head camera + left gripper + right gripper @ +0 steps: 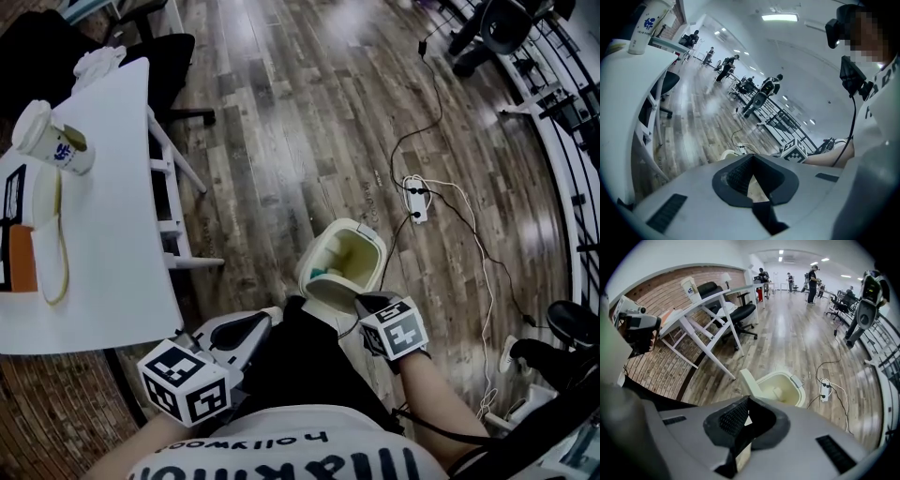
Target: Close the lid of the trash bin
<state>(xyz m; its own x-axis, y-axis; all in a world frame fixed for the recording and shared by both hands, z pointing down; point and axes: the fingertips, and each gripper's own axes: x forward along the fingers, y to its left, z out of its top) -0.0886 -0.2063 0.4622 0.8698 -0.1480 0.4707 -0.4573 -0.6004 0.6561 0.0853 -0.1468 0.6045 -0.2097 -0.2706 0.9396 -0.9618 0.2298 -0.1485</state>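
A cream trash bin (367,246) stands on the wood floor with its top open. Its lid (322,291) is tipped up on the side nearest me and shows upright at the bin's left in the right gripper view (748,380). My right gripper (367,303) hangs just above the bin's near rim, jaws shut and empty, with the bin (800,393) right beyond its tips (747,400). My left gripper (266,319) is lower left of the bin, apart from it, jaws shut on nothing (752,157). Only a sliver of the bin (725,153) shows past it.
A white table (103,187) with a paper cup (52,138) stands at left, with a black office chair (169,56) behind it. A power strip (416,197) and trailing cables lie on the floor right of the bin. People stand far down the room.
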